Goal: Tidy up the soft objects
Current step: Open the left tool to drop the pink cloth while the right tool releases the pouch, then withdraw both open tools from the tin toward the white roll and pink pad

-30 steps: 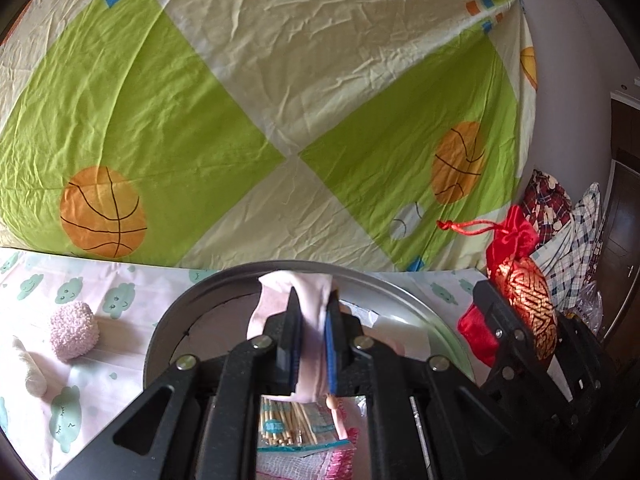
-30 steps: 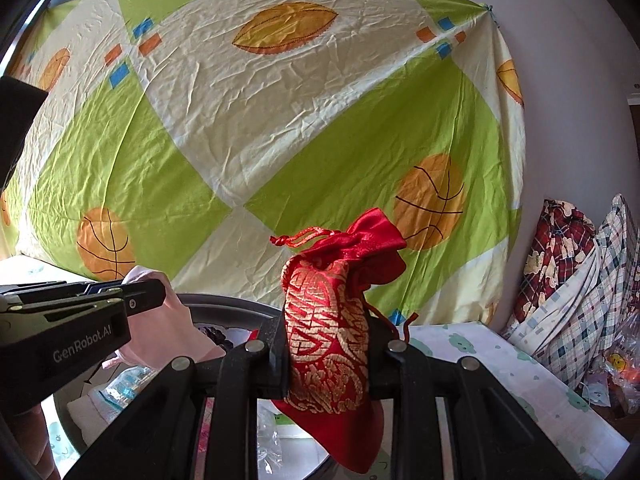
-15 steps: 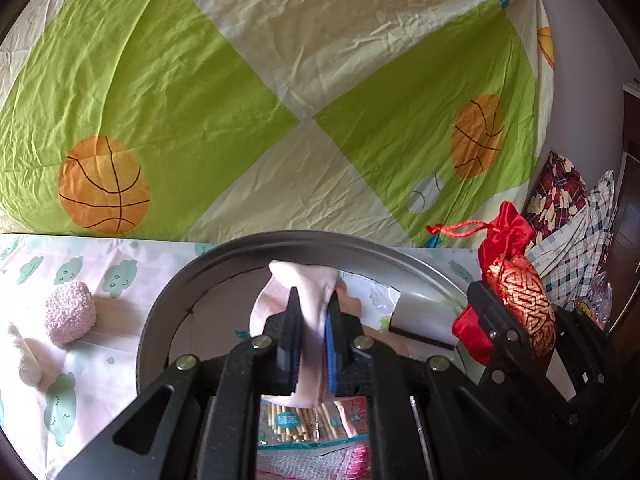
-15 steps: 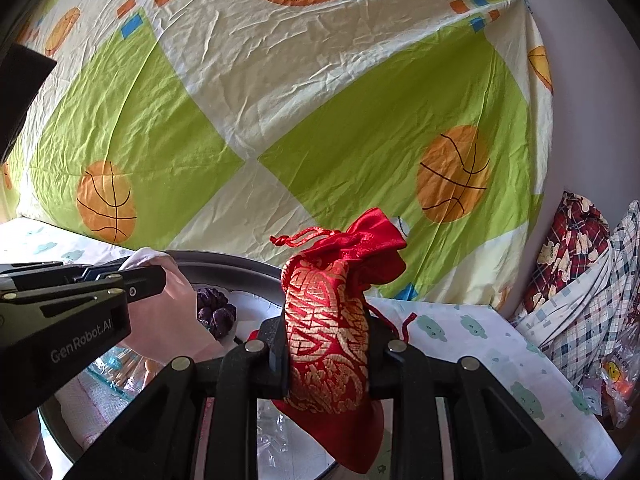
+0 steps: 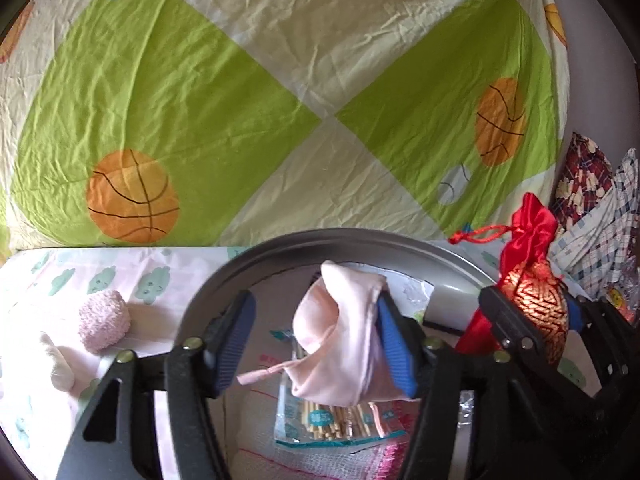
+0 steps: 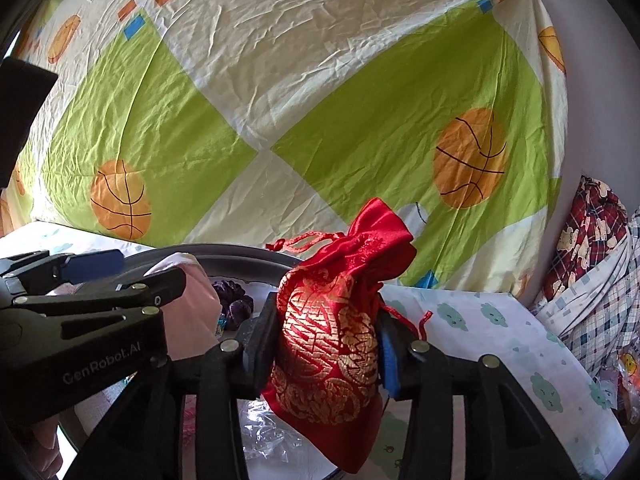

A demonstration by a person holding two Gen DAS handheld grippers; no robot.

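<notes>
Over the round grey basin [image 5: 256, 256] we hold both grippers side by side. Our left gripper [image 5: 316, 344] has its jaws spread wide, and the pale pink pouch [image 5: 344, 340] sits between them, leaning against the right blue pad while the left pad stands clear of it. We cannot tell whether the pouch hangs from that pad or rests on what lies below. Its thin drawstring trails off toward the left finger. Under the pouch, inside the basin, we see a packet of wooden sticks [image 5: 340, 424] lying on a white mesh cloth with a pink edge [image 5: 320, 460].

Our right gripper [image 6: 326, 344] is clamped narrowly on the red and gold drawstring bag [image 6: 336, 332], gripping it around the middle so the gathered top stands above the fingers and the bottom hangs below. In the right wrist view a dark purple scrunchie [image 6: 234, 300] lies in the basin beyond the bag.

Left of the basin, on the cloud-print sheet [image 5: 120, 280], rests a fluffy pink ball [image 5: 105, 325] beside a white soft object [image 5: 56, 364]. Behind everything hangs a green and cream basketball-print cloth [image 5: 200, 100]. Plaid bedding [image 6: 592, 264] is piled at the far right.
</notes>
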